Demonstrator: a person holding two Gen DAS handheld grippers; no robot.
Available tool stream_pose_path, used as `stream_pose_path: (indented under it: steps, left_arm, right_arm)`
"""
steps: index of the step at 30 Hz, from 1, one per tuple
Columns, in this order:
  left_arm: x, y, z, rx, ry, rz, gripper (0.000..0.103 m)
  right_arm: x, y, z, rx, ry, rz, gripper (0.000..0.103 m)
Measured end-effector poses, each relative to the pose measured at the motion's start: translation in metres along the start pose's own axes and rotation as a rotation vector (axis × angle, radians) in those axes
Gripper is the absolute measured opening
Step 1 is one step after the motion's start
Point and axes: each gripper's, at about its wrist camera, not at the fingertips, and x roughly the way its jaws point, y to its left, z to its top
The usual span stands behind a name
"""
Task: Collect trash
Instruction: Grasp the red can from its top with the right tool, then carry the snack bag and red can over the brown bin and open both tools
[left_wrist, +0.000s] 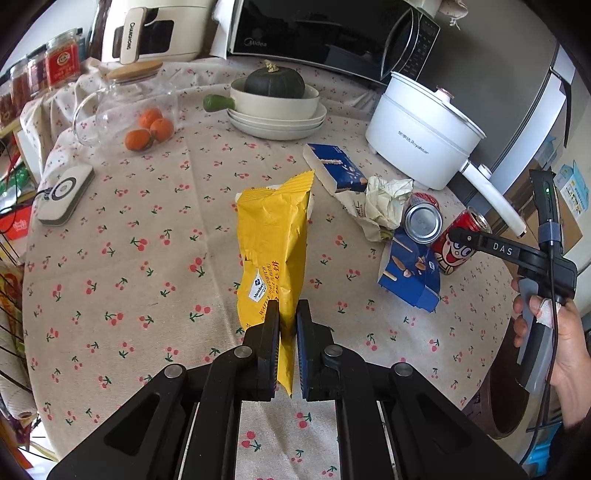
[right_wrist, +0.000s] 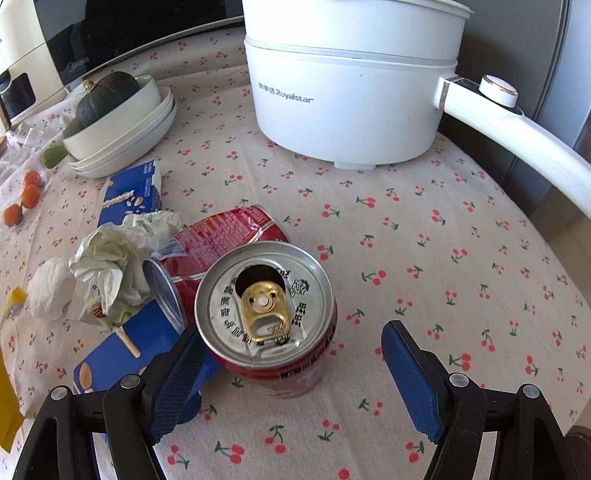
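My left gripper (left_wrist: 287, 314) is shut on a yellow snack bag (left_wrist: 273, 243) and holds it up over the cherry-print tablecloth (left_wrist: 147, 258). My right gripper (right_wrist: 291, 339) is open, its jaws on either side of an upright red can (right_wrist: 266, 321) with an opened top; the can also shows in the left wrist view (left_wrist: 458, 243). A crushed red can (right_wrist: 218, 236) lies on its side behind it. Crumpled paper (right_wrist: 110, 266), a white tissue ball (right_wrist: 48, 288) and two blue boxes (right_wrist: 136, 188) (right_wrist: 122, 362) lie to the left.
A white electric pot (right_wrist: 351, 81) with a long handle stands behind the cans. Stacked bowls with a dark squash (left_wrist: 275, 83), a glass jar (left_wrist: 133, 96), oranges (left_wrist: 151, 127), a white device (left_wrist: 66, 194), a microwave (left_wrist: 314, 29) and red jars (left_wrist: 61, 61) stand at the back and left.
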Motion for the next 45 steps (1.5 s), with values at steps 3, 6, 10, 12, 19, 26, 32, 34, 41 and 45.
stream_pose_path:
  steps: [3,6,10,12,19,26,32,34,41,45]
  left_arm:
    - [-0.003,-0.001,-0.001,-0.002,-0.003,-0.004,0.008]
    - [-0.008,-0.004,-0.002,-0.011,-0.007,-0.014,0.008]
    - [-0.017,-0.014,-0.006,-0.004,-0.014,-0.026,0.008]
    - [-0.021,-0.02,-0.008,0.006,-0.012,-0.03,0.008]
    - [-0.04,-0.044,-0.022,0.041,-0.012,-0.056,0.008]
    - [-0.057,-0.077,-0.039,0.12,-0.006,-0.092,0.008]
    - [-0.06,-0.112,-0.052,0.189,0.012,-0.154,0.008]
    - [-0.059,-0.125,-0.056,0.216,0.021,-0.179,0.008]
    - [-0.05,-0.172,-0.069,0.29,0.059,-0.24,0.008]
    - [-0.041,-0.202,-0.079,0.322,0.09,-0.278,0.009]
  right_arm:
    - [0.002,0.003,0.002,-0.01,0.014,0.043,0.056]
    - [-0.006,0.007,-0.003,-0.036,0.015,0.047,0.056]
    - [-0.03,0.005,-0.016,-0.052,0.02,0.034,0.055]
    - [-0.046,-0.002,-0.025,-0.041,0.018,0.045,0.055]
    - [-0.1,-0.042,-0.07,-0.001,0.033,0.052,0.055]
    - [-0.144,-0.083,-0.121,0.035,0.033,0.026,0.056]
    - [-0.165,-0.118,-0.149,0.091,0.037,0.01,0.056]
    - [-0.171,-0.127,-0.156,0.1,0.034,0.003,0.056]
    - [-0.18,-0.158,-0.179,0.099,0.045,-0.048,0.056]
    - [-0.185,-0.175,-0.19,0.118,0.049,-0.063,0.056]
